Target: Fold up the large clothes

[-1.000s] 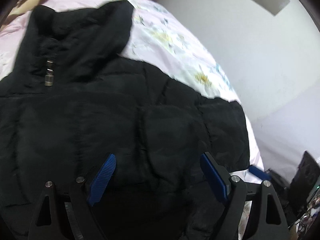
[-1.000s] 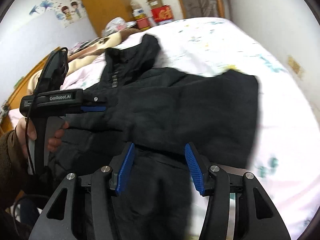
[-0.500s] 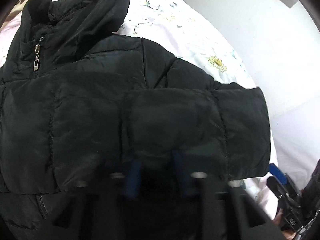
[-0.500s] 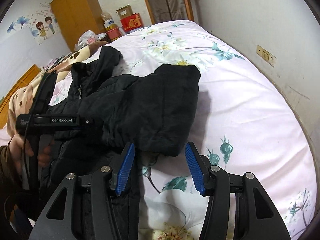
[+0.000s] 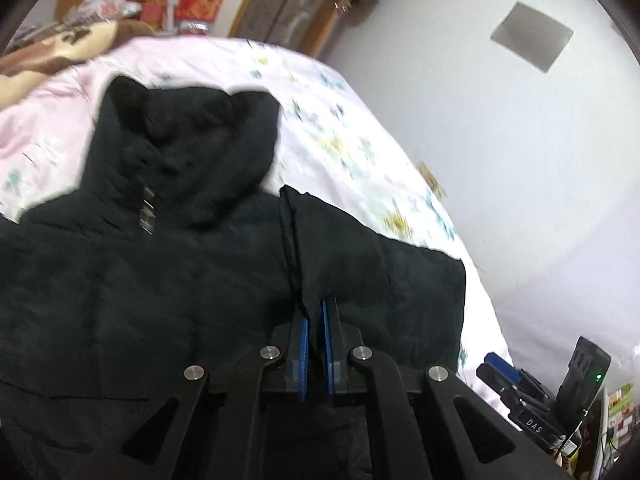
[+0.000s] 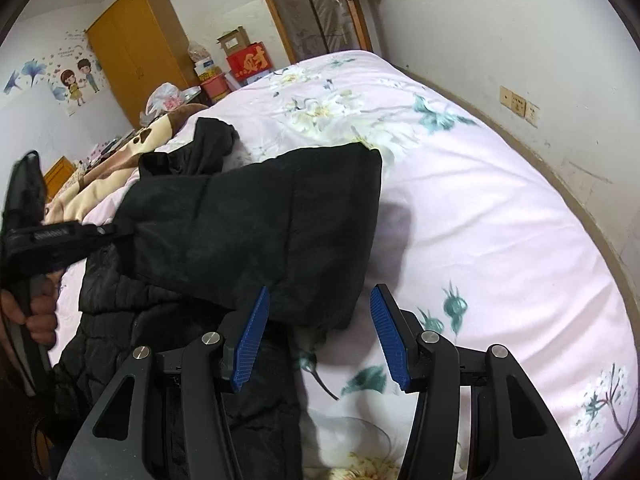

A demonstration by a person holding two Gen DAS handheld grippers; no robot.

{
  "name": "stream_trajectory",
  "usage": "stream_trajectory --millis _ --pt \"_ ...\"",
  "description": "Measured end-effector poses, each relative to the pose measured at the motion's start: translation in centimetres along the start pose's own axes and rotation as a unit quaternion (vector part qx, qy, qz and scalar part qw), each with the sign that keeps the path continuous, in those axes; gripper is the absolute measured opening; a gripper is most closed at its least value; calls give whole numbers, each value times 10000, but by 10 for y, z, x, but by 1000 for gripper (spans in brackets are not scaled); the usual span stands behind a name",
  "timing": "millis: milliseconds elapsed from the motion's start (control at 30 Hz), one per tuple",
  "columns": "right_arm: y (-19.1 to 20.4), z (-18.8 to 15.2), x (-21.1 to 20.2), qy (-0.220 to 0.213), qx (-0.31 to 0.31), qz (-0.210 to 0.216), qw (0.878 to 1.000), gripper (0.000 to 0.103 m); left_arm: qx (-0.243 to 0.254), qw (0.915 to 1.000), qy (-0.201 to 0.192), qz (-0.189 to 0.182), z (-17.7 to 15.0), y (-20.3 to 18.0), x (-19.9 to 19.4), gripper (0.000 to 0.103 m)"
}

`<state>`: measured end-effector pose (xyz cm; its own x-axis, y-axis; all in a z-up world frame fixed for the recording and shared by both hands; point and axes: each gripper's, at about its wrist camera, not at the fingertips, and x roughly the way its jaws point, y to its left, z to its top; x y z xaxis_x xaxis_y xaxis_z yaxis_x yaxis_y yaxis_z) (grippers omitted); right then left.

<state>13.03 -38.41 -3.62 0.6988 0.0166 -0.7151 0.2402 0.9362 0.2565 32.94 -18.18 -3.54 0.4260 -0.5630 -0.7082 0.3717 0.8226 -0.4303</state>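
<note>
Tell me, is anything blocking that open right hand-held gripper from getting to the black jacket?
Nothing visible does. The right hand-held gripper hangs open just short of the black jacket, whose sleeve end lies right ahead of its fingers on the floral bedsheet. The left hand-held gripper already pinches the jacket.

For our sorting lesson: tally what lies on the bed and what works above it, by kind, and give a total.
Black padded jacket: 1
Floral bedsheet: 1
Brown and cream blanket: 1
Tongs: 2, left tongs and right tongs
Total: 5

The jacket lies on the bed, a wardrobe behind.
</note>
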Motion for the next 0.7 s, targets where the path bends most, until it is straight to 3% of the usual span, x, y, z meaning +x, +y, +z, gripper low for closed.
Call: stream_trajectory --millis 167,333,533,700 --pt "21 8 12 23 -135 71 9999 53 -99 9990 -304 315 11 31 -33 6" --pt "40 17 36 139 -220 164 9995 53 -414 9969 -342 578 8 82 -46 6" --pt "66 30 66 222 -381 179 9989 53 -811 9929 -266 832 -5 133 -45 6" --pt "82 38 95 341 -476 159 9982 53 -877 9913 -184 966 -9 154 -31 6"
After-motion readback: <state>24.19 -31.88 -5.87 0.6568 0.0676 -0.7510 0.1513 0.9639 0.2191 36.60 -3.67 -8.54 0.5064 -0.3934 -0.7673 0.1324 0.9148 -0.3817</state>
